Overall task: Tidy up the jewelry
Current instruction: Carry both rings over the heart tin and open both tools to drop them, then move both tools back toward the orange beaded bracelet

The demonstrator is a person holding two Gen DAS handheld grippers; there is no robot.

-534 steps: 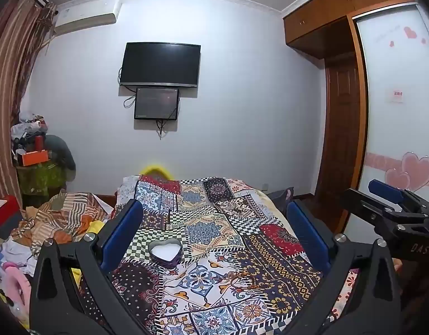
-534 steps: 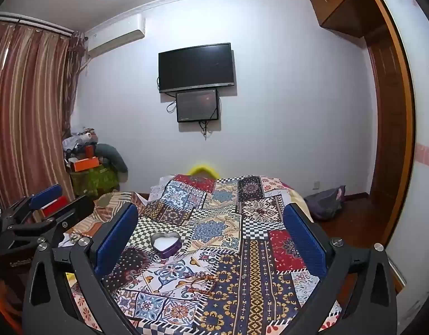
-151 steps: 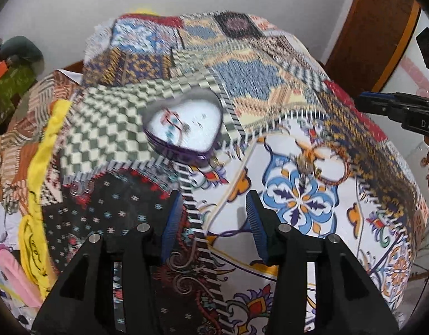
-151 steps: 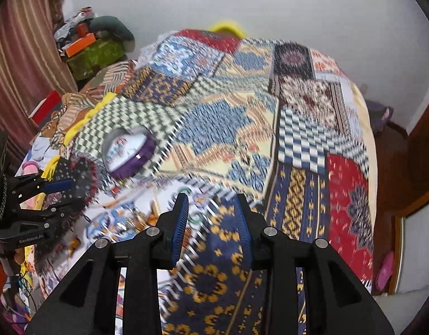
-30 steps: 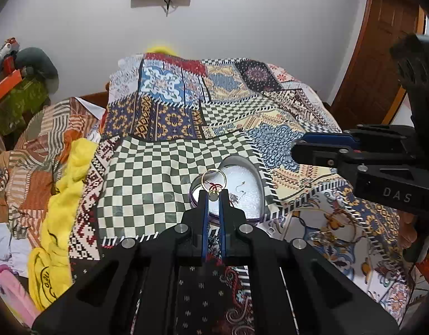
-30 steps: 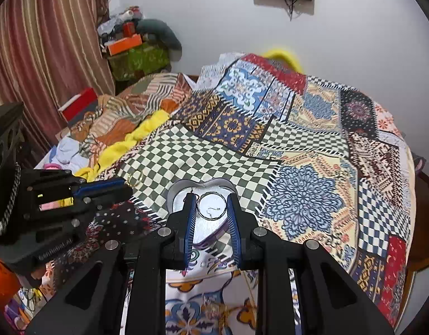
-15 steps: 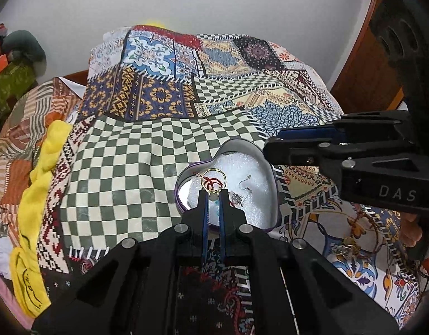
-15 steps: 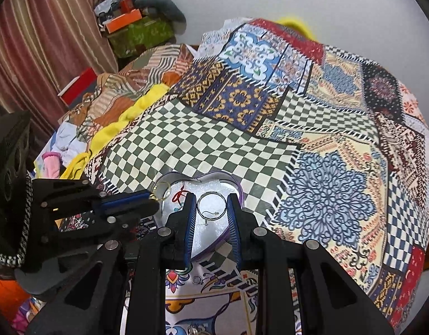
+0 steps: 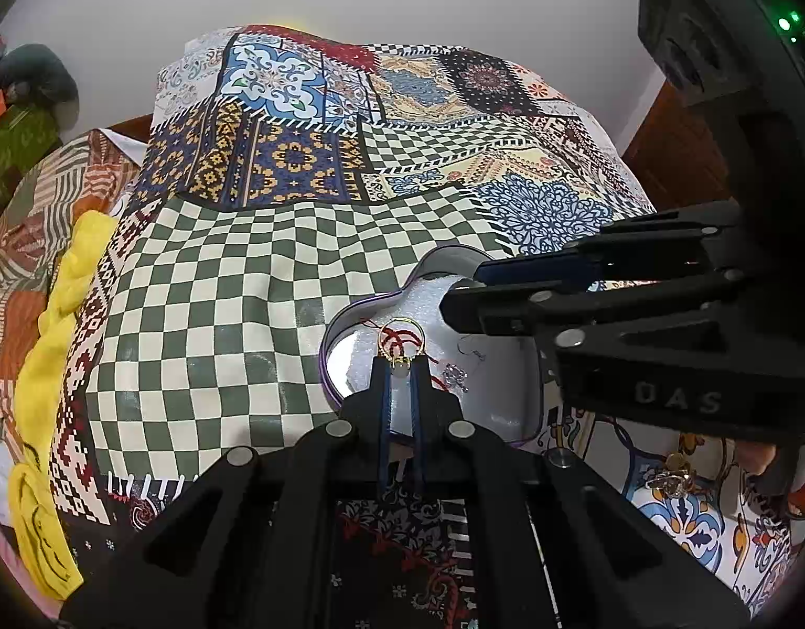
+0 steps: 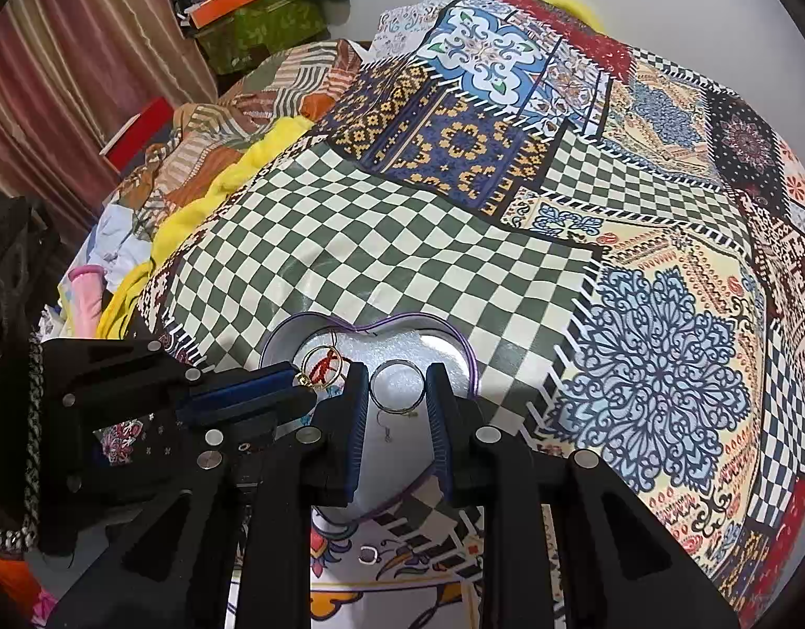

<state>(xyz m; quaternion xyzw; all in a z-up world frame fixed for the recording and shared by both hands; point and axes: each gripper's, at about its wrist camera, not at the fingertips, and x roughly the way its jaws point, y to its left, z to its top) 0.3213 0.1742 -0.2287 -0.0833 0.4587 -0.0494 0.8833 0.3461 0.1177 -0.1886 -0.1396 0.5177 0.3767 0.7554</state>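
Note:
A purple heart-shaped tin [image 9: 333, 334] [image 10: 457, 339] with a white foam lining sits on the patchwork bedspread. My left gripper [image 9: 400, 362] is shut on a gold hoop earring with a red charm [image 9: 400, 336] [image 10: 322, 362] and holds it over the tin's left lobe. My right gripper [image 10: 397, 383] is shut on a silver hoop [image 10: 397, 386] and holds it over the tin's middle. It enters the left wrist view [image 9: 454, 291] from the right. A small silver earring [image 9: 454, 375] lies on the foam.
More jewelry lies on the bedspread at the near right [image 9: 669, 477], and a small silver piece [image 10: 368, 555] lies just in front of the tin. A yellow cloth [image 9: 56, 325] and piled clothes [image 10: 187, 152] lie at the bed's left edge.
Both grippers have come lower and closer over the tin, each keeping its hoop. The right gripper now reaches further across the tin in the left wrist view.

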